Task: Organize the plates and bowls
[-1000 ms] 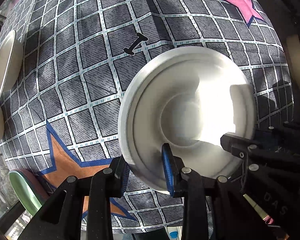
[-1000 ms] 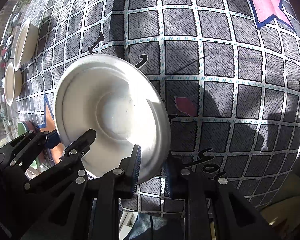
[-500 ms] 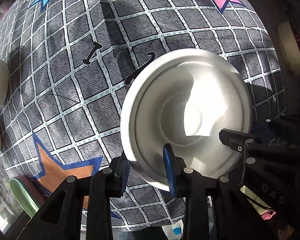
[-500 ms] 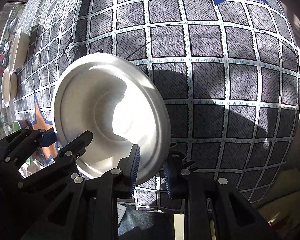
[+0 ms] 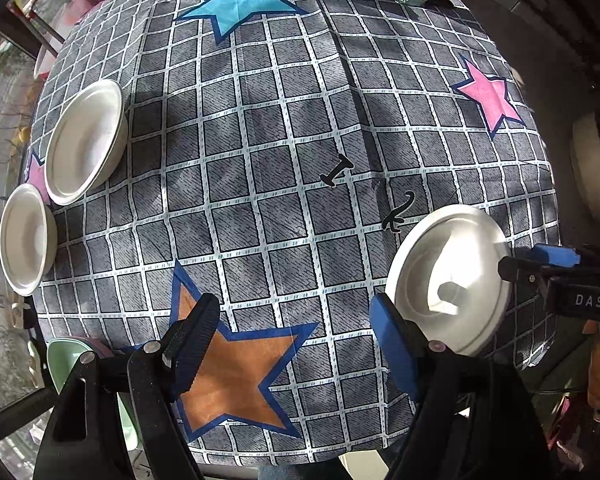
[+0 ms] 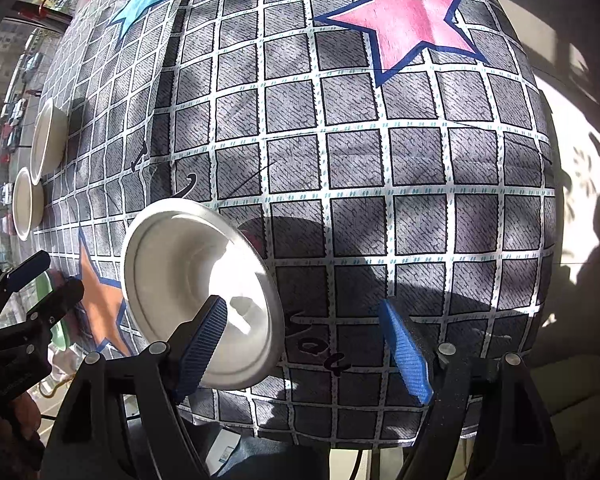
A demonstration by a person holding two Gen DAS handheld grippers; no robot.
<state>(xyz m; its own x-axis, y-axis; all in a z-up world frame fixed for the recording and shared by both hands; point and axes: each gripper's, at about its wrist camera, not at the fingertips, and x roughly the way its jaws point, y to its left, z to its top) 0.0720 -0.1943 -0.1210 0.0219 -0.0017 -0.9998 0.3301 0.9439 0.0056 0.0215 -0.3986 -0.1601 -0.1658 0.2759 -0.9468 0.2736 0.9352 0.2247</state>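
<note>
The left tool (image 5: 292,344) has its fingers wide apart over the orange star (image 5: 236,368). The right tool (image 6: 304,344) is wide apart too, holding nothing. A white plate (image 5: 448,276) lies on the checked cloth (image 5: 260,160) of the counter, between both tools. Farther off, near the left edge, sit two white bowls (image 5: 84,140).

A grey cloth tablecloth (image 5: 260,184) carried a white grid with orange, pink and blue stars. Round plain white plates (image 5: 448,280) lay at four and nine o'clock. Blue ribbed gripper pads (image 6: 404,352) showed.
</note>
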